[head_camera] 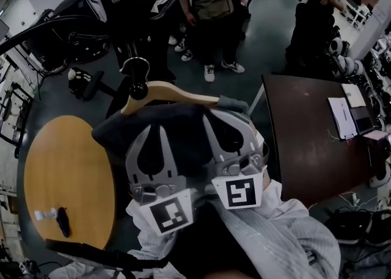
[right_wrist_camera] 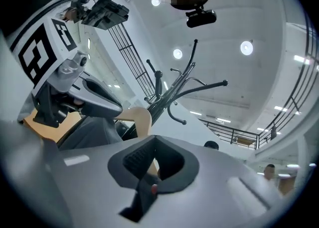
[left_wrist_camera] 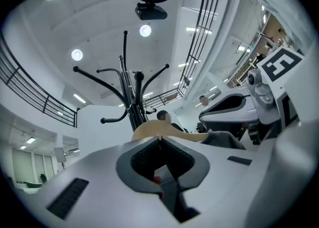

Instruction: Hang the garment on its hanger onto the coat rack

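Hanger (head_camera: 174,93) carrying dark garment (head_camera: 183,137), being held up just before rack (left_wrist_camera: 130,97). Left tool (left_wrist_camera: 160,140) and right tool (right_wrist_camera: 154,139) side by side, both clamping shut on hanger. Hook (head_camera: 135,67) sitting close to rack. Round desk (head_camera: 67,174) lying lower left.

A dark grey floor (head_camera: 269,39) carries a black coat rack (head_camera: 119,9) on the far side. At left, a round wooden table (head_camera: 67,168) holds a small white object (head_camera: 45,215) beside a dark purple one (head_camera: 64,223). At right, a dark brown table (head_camera: 305,137) holds papers (head_camera: 342,116).
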`<state>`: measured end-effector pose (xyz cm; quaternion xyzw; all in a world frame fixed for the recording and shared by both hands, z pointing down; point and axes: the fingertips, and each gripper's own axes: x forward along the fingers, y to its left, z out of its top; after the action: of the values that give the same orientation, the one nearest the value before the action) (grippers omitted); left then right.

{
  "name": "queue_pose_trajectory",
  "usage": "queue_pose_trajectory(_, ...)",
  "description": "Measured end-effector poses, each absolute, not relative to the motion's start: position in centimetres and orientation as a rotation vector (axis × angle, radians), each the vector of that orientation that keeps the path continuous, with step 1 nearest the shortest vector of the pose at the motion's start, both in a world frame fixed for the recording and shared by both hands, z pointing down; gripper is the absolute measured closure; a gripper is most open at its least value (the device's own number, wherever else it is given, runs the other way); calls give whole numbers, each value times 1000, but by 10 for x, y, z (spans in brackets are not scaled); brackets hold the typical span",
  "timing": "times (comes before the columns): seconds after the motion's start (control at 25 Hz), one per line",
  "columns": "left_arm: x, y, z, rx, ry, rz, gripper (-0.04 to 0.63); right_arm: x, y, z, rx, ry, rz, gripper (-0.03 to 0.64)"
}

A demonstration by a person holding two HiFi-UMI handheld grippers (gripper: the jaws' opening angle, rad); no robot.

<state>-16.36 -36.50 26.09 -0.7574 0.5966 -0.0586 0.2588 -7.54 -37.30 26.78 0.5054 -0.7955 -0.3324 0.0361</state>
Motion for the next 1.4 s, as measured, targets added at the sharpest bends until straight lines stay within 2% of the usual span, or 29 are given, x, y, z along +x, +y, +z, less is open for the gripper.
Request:
queue_pose_trajectory(0.12,-150,-365,269,-2092,1598,-163,589,-73,-370,276,1537,-2484,-943,615)
queue_pose_trajectory(0.48,-124,-372,286,-2150,1541,-262,589,-62,-373,294,1489,-2545,-788,616)
queue_pose_trajectory(1.4,-130,-400,284,-2152,1536,-261,590,-71,-405,297,1452,-2535,-797,615)
